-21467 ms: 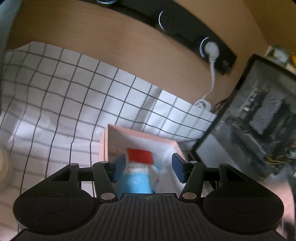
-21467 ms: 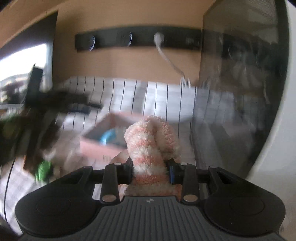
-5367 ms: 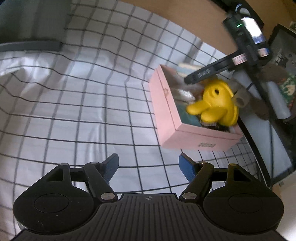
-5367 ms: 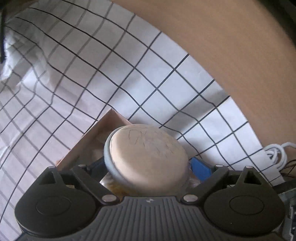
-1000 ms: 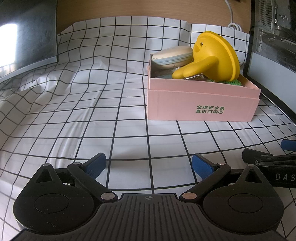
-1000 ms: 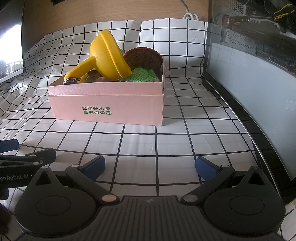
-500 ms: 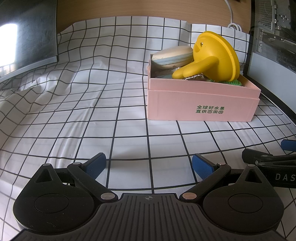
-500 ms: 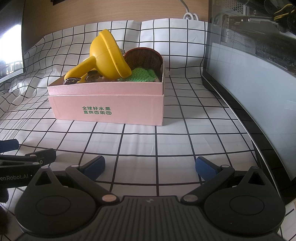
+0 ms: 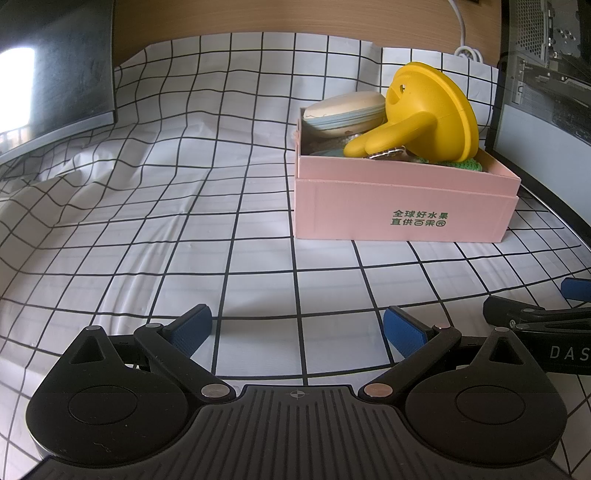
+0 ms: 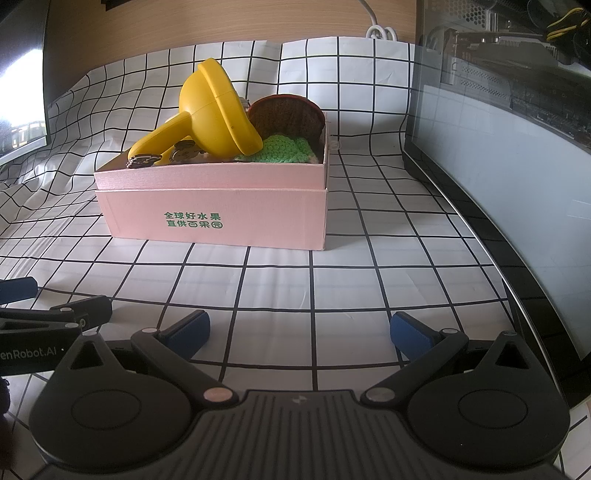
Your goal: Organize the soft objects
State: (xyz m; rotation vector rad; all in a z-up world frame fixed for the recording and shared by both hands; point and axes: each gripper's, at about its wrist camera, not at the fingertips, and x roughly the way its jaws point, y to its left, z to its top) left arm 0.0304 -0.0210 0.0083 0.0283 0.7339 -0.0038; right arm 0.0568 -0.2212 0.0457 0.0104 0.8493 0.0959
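A pink box [image 9: 402, 212] with green lettering stands on the checked cloth; it also shows in the right wrist view [image 10: 218, 214]. It holds a yellow soft toy [image 9: 432, 110] [image 10: 214, 110], a beige round pouch [image 9: 343, 110], a brown knitted piece [image 10: 288, 114] and a green knitted piece [image 10: 284, 149]. My left gripper [image 9: 297, 328] is open and empty, low over the cloth in front of the box. My right gripper [image 10: 299, 330] is open and empty beside it, also in front of the box.
A white cloth with a black grid [image 9: 166, 206] covers the table. A dark monitor [image 9: 51, 70] stands at the far left. A glass-sided computer case [image 10: 517, 129] stands at the right. A white cable [image 10: 376, 26] hangs on the wooden back wall.
Over the last second nothing has moved. Earlier, the right gripper carried a striped soft toy and then the beige pouch; both grippers have since drawn back empty.
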